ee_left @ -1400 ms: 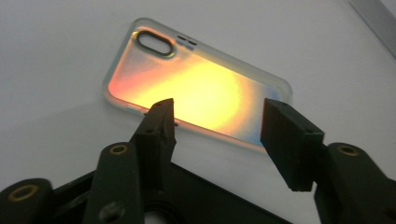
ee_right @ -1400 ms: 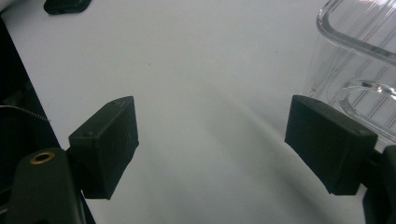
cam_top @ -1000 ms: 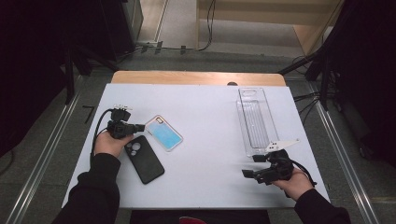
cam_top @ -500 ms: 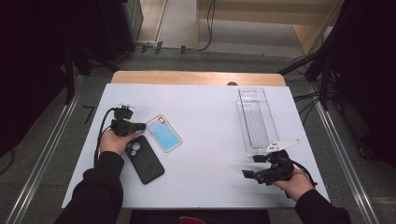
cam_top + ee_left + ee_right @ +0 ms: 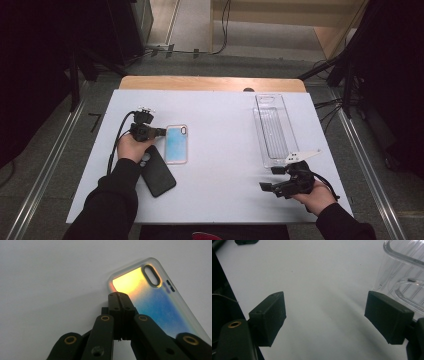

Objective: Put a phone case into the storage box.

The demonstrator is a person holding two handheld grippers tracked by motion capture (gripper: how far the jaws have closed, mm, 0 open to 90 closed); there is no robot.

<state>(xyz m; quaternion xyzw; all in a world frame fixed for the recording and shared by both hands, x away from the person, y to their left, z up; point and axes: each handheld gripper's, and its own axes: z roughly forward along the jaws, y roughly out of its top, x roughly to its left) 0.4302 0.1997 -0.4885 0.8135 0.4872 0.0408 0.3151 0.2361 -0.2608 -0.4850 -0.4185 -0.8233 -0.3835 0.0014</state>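
Observation:
A phone case (image 5: 176, 145) with a blue and yellow sheen lies flat on the white table (image 5: 225, 115), left of centre. My left gripper (image 5: 161, 132) is shut with nothing between its jaws. Its closed tips (image 5: 120, 297) sit at the case's (image 5: 160, 307) left edge near the camera cutout corner. A black phone case (image 5: 157, 172) lies just below that hand, partly under the wrist. At the front right my right gripper (image 5: 266, 188) hovers low over bare table, open and empty, its pads (image 5: 270, 313) wide apart.
A long clear plastic tray (image 5: 274, 127) lies at the right, just beyond my right gripper; its ribbed wall (image 5: 407, 272) rises close by the right jaw. The table's wooden back edge (image 5: 210, 82) runs along the far side. The left gripper's cable (image 5: 117, 142) loops over the table.
My left gripper has slid right against the shimmering case, and the case has turned from slanted to nearly square with the table. The right hand has stayed still.

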